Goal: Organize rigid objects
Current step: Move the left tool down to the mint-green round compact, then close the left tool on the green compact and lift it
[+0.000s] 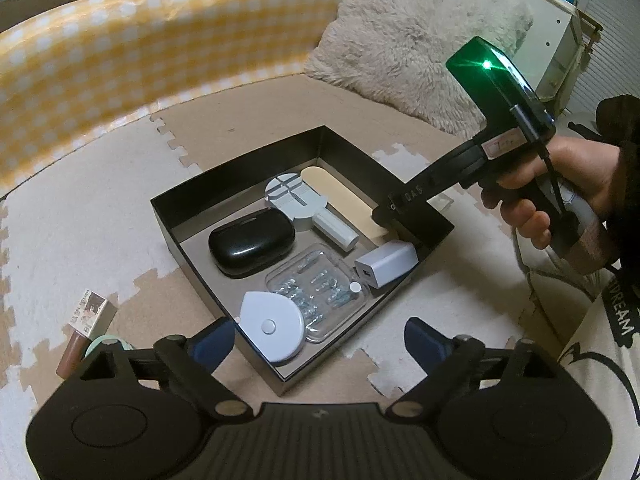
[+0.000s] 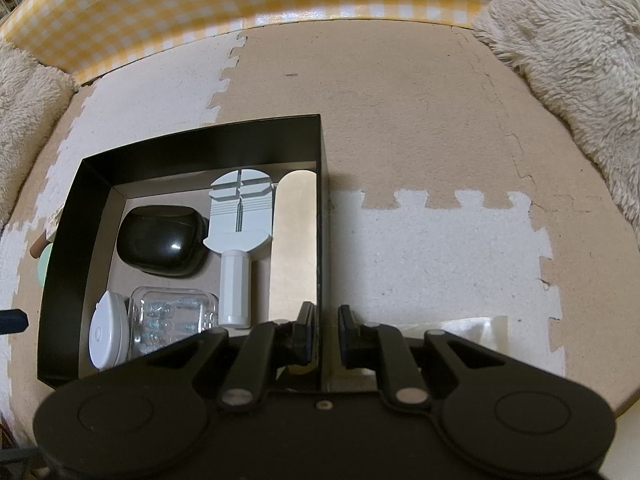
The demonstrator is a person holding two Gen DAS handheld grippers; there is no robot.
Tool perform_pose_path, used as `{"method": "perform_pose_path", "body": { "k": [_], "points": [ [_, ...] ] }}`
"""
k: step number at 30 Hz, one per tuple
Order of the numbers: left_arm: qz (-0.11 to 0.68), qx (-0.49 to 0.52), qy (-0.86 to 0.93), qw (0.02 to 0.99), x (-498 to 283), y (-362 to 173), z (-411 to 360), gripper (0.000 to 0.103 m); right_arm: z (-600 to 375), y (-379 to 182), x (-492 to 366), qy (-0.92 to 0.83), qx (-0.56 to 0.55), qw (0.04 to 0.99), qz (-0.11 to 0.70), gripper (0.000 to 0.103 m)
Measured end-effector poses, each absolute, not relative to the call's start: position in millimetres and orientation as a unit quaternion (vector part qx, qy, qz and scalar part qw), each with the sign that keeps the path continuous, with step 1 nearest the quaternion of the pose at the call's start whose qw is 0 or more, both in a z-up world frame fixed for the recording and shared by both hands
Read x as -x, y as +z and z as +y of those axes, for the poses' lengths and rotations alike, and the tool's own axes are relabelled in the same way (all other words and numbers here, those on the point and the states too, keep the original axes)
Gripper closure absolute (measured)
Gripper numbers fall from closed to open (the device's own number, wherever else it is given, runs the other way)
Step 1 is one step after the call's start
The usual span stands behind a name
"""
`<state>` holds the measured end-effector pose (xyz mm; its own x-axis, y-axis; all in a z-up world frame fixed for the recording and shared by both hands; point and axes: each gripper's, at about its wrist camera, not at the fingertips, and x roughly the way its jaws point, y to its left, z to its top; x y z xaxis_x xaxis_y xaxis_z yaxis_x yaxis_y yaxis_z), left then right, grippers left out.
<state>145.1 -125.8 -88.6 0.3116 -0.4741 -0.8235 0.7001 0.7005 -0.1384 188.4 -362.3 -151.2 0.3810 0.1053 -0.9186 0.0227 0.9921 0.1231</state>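
A black open box rests on the foam mat. In it lie a black glossy case, a pale watch-link tool, a beige oval board, a white charger cube, a clear case of small screws and a white tape measure. My left gripper stands wide open over the box's near corner, touching nothing. My right gripper is shut on the box's right wall.
Left of the box lie a small printed carton, a brown tube and a mint round thing. A yellow checked cushion borders the mat's far side, and a fluffy pillow lies at the far right.
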Motion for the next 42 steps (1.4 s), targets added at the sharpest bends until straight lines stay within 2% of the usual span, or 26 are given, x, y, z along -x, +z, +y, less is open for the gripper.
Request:
{"method": "perform_pose_path", "body": {
  "k": [5,23,30,42],
  "points": [
    [0.452,-0.112,-0.363,0.807,-145,-85,-123,0.000,-362,-151,-188,0.025,-0.058,0.829,0.556,0.089],
    [0.414,-0.010,-0.257,0.873,-186,-66,-59,0.000,-362,-151,-188,0.025,-0.057,0.829,0.556,0.089],
    [0.437,0.016,-0.194,0.878,-208,-76,-30,0.000,-363,-151,-188,0.025,-0.056,0.829,0.555,0.089],
    [0.522,0.031,-0.114,0.845,-221,-129,-15,0.000,-362,-151,-188,0.025,-0.057,0.829,0.556,0.089]
  ]
}}
